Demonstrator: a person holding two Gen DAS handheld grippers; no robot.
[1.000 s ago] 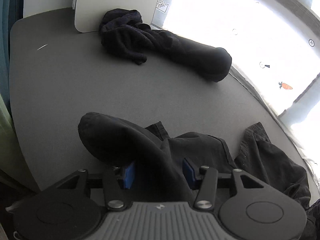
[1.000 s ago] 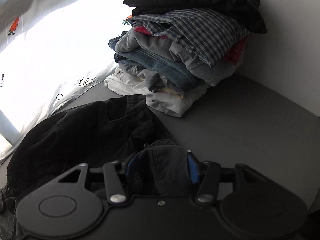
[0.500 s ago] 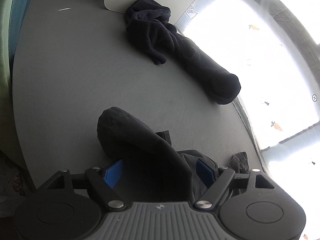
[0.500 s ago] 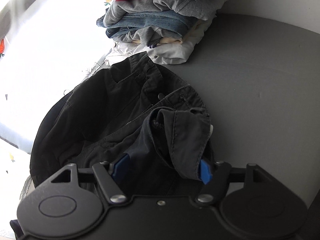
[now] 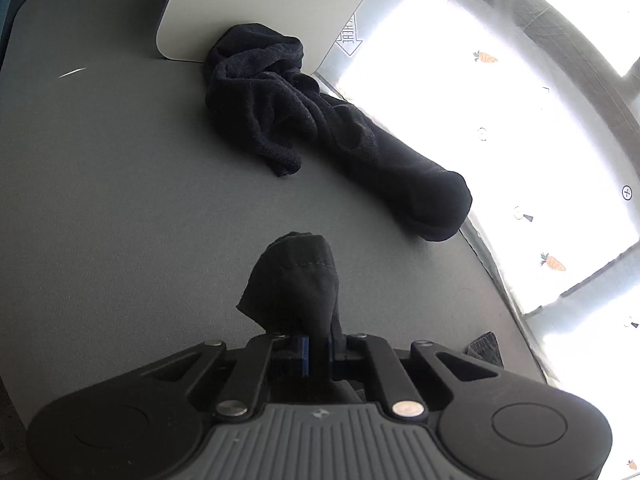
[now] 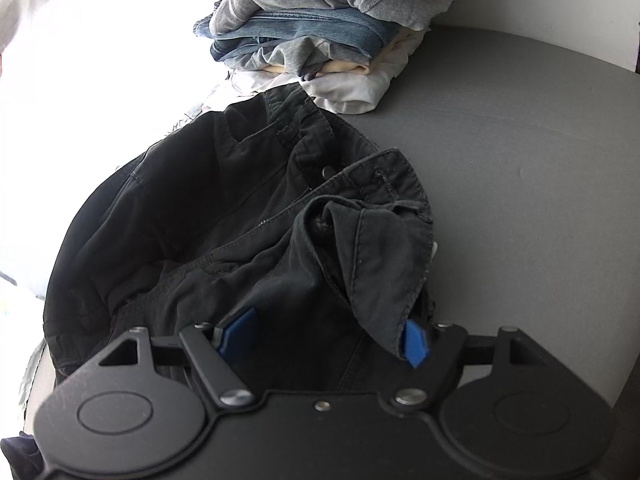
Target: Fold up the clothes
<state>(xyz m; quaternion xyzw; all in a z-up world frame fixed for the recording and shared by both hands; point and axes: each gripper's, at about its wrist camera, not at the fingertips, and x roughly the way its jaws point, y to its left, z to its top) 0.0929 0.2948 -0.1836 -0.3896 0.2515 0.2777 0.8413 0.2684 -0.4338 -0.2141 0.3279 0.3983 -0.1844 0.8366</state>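
Black trousers (image 6: pixel 200 216) lie crumpled on the grey table (image 6: pixel 520 168), waistband and fly flap nearest the right wrist camera. My right gripper (image 6: pixel 326 336) hangs over that waistband, its jaws wide and opening. The flap lies between the blue pads (image 6: pixel 236 330) without being pinched. In the left wrist view a hemmed end of the same black trousers (image 5: pixel 296 280) sticks up from my left gripper (image 5: pixel 318 354). Its jaws are closing and the pads press on the cloth from both sides.
A dark fleece garment (image 5: pixel 320 128) lies bunched further along the table, against a white board (image 5: pixel 260 8). A stack of folded clothes (image 6: pixel 320 28) stands behind the trousers. A bright sheet with carrot prints (image 5: pixel 500 120) borders the table edge.
The left jaws went from wide around the trouser leg to pinched on its end, lifting it. The right gripper tilted down over the waistband and its jaws spread wider.
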